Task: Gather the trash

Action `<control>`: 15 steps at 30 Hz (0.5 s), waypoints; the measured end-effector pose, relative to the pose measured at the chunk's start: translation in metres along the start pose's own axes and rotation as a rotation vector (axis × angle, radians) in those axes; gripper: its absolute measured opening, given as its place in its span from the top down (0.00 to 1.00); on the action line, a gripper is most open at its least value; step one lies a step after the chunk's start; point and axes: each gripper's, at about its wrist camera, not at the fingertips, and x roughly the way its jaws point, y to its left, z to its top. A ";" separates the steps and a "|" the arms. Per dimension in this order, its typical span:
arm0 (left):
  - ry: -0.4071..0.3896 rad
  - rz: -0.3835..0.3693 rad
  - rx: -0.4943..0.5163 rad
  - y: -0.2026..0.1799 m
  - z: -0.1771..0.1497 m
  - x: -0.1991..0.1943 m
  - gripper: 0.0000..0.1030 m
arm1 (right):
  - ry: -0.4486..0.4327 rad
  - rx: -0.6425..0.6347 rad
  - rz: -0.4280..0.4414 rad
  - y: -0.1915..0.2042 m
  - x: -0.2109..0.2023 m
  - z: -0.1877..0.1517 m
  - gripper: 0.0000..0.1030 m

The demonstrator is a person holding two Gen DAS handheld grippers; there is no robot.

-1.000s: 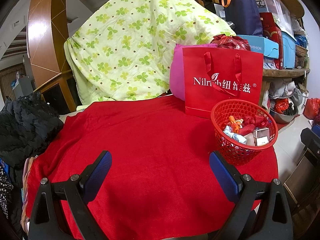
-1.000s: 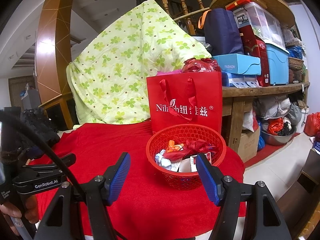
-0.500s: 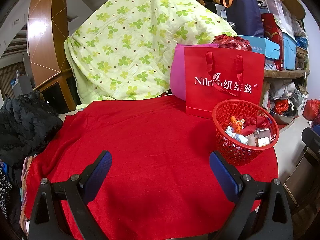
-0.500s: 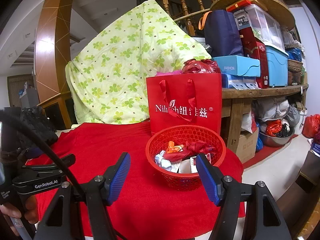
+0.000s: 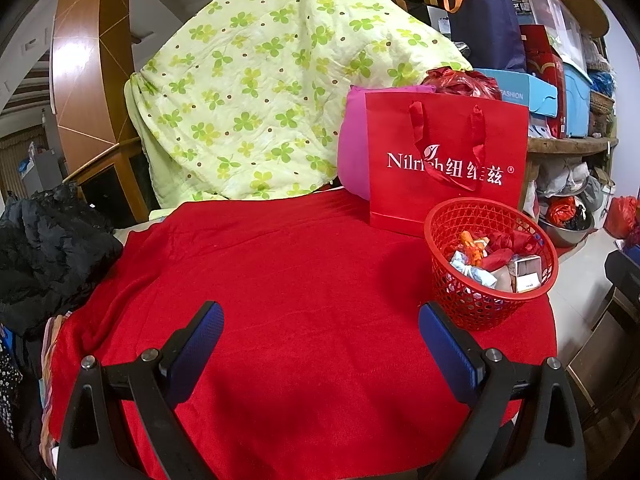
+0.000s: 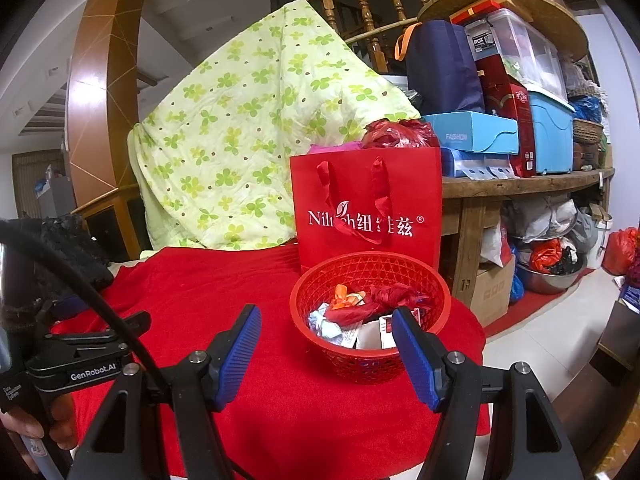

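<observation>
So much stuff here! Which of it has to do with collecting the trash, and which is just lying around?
Part of the job:
- red basket on the red cloth
- crumpled trash inside it
- left gripper and right gripper, both open and empty

Just lying about:
- red gift bag
- green flowered quilt
- blue boxes
- black jacket

My pads (image 6: 240, 356) are ribbed blue rubber on matt black plastic. Fuzzy red cloth (image 5: 280, 280) lies beneath; at one o'clock, a plastic mesh basket (image 6: 372, 364) and a smooth paper bag (image 6: 366, 208).
</observation>
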 end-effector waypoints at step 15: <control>0.014 -0.014 0.015 -0.003 0.002 0.013 0.05 | 0.014 0.003 -0.017 -0.004 0.013 -0.004 0.31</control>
